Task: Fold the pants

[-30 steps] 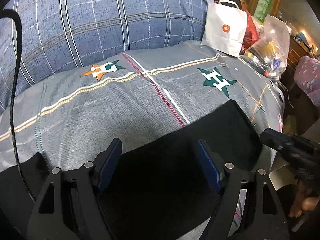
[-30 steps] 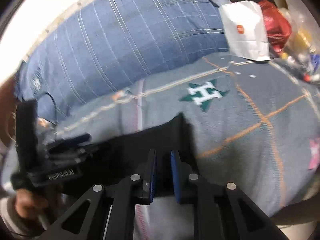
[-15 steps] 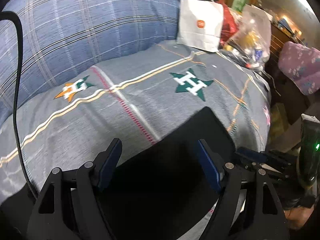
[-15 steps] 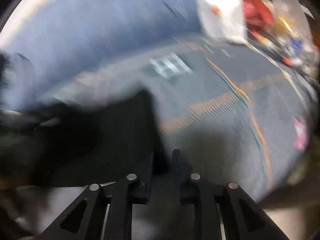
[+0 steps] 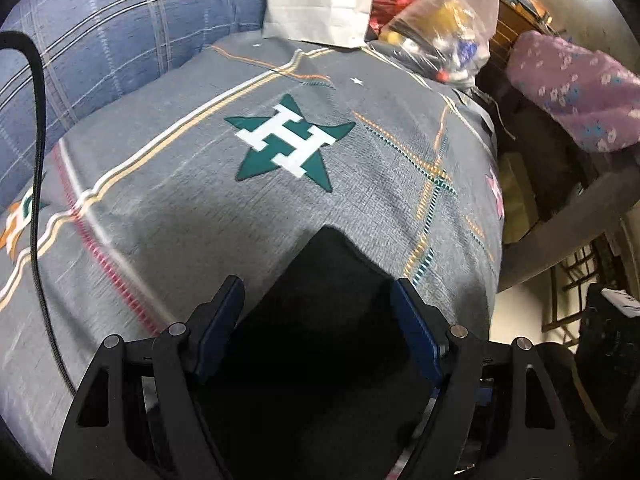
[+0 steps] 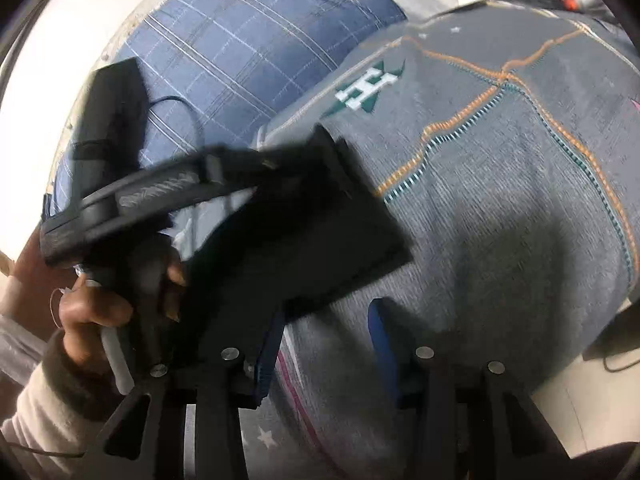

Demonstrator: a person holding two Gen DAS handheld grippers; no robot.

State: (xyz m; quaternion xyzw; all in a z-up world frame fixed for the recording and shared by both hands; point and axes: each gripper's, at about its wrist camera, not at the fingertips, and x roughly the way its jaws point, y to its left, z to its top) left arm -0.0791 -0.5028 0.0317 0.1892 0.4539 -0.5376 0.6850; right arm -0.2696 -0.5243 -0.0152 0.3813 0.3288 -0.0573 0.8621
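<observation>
Black pants [image 5: 320,320], folded flat on grey bedspread [image 5: 180,208]

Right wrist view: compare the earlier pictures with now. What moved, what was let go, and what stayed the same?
The right gripper was shut on the black pants a second ago; its jaws have just been opening and no longer pinch the cloth, only grey bedspread shows between them. The left gripper swung towards the white bag. Its jaws stayed wide open over the pants.
</observation>
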